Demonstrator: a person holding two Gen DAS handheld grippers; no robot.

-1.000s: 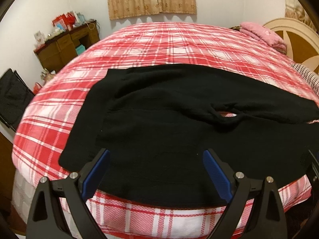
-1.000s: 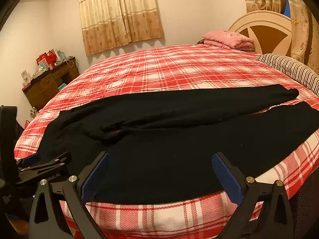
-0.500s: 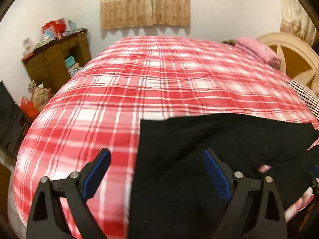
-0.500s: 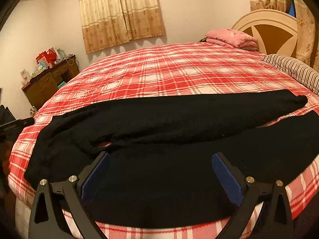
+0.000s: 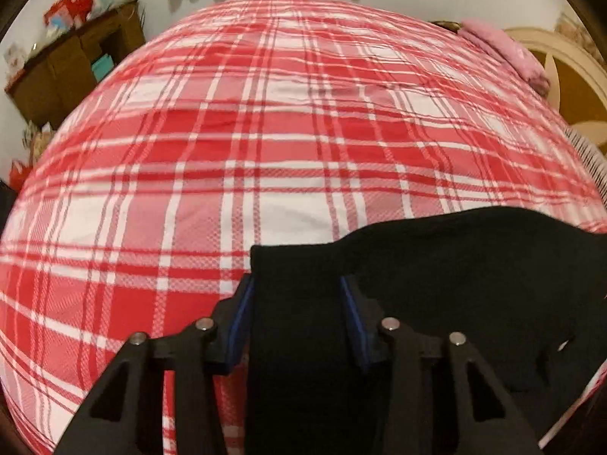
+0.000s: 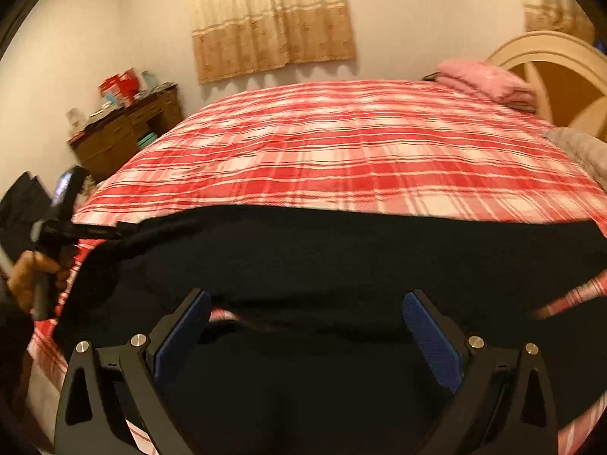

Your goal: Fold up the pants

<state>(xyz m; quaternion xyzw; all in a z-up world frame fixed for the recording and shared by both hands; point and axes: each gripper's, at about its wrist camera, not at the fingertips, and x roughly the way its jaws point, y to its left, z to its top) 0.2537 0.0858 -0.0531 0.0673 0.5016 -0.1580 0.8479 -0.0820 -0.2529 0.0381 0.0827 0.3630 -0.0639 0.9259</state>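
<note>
Black pants [image 5: 455, 265] lie across the near edge of a bed with a red and white plaid cover [image 5: 265, 132]. My left gripper [image 5: 297, 284] is shut on the pants' waist end, with the cloth bunched between its blue pads. In the right wrist view the pants [image 6: 341, 250] stretch left to right, and the left gripper [image 6: 76, 227] shows at the far left, lifting that end. My right gripper [image 6: 307, 303] is open above the pants' near leg, its pads either side of the cloth.
A wooden dresser [image 6: 125, 136] with clutter stands at the far left wall. A pink folded blanket [image 6: 485, 79] lies by the cream headboard [image 6: 561, 76] at the right. Curtains [image 6: 273, 19] hang behind the bed.
My left gripper has closed on the pants' waist end and lifted it. My right gripper has moved lower and closer to the pants, still open.
</note>
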